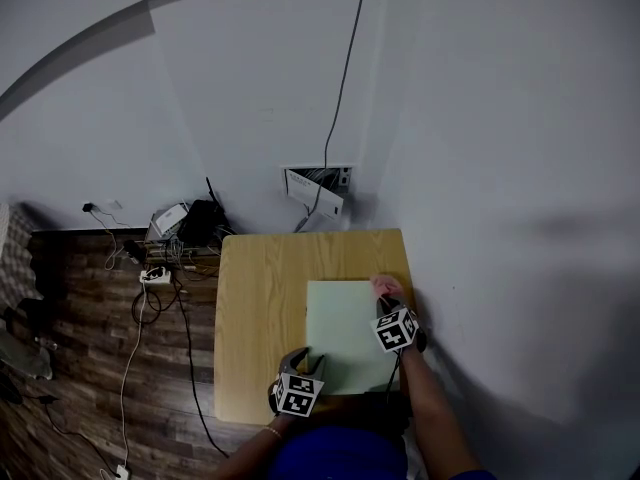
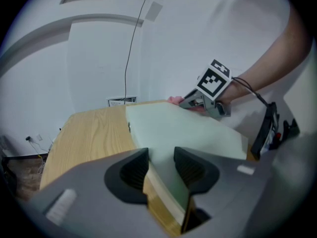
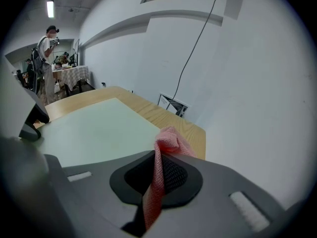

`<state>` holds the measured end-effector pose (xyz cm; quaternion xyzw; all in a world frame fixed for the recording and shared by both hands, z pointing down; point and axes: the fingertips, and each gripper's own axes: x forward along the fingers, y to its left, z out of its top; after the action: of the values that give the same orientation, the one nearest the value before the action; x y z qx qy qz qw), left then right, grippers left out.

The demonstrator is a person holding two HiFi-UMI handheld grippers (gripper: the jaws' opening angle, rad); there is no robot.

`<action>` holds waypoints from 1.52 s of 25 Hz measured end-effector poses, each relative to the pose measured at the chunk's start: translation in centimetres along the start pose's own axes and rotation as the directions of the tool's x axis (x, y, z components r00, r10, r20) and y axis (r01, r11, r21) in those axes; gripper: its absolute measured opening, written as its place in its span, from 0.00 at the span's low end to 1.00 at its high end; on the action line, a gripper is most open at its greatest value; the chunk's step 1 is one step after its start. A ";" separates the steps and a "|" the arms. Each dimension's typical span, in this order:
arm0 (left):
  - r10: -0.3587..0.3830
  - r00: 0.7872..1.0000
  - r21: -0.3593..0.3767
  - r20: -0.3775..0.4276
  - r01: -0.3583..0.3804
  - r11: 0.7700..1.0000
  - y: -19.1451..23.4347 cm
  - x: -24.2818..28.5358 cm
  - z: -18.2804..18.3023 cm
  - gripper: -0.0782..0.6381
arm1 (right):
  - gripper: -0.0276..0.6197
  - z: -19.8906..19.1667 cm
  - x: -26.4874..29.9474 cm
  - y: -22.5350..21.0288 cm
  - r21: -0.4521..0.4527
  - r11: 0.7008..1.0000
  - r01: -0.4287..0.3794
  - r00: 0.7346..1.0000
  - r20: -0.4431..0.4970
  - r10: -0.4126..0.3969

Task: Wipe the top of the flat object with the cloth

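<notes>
A pale green flat object [image 1: 345, 333] lies on the right half of a small wooden table [image 1: 260, 308]. My left gripper [image 1: 305, 360] is at its near left corner. In the left gripper view the jaws [image 2: 161, 155] are clamped on the flat object's [image 2: 188, 128] edge, which fills the gap between the pads. My right gripper [image 1: 385, 303] is at the object's far right corner, shut on a pink mesh cloth [image 1: 385, 286]. The cloth [image 3: 168, 143] bunches out past the right gripper's [image 3: 157, 165] tips, over the green surface [image 3: 94, 130] near its far edge.
A white wall runs close along the table's far and right sides, with a wall box [image 1: 318, 190] and a cable. A power strip [image 1: 155, 276] and tangled cables lie on the wooden floor to the left. A person [image 3: 47, 58] stands far off.
</notes>
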<state>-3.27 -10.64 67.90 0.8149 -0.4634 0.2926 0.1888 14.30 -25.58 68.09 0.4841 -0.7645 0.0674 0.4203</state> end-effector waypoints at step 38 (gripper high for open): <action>0.001 1.000 -0.001 0.002 -0.001 1.000 0.1 0.1 0.0 0.34 | 0.06 8.5 -3.1 17.0 -0.329 0.900 -0.287 0.929 0.134 0.345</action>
<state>-3.35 -10.75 67.94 0.8148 -0.4643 0.2917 0.1884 -3.61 -18.92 65.60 0.2869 -0.8707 -0.0295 0.3983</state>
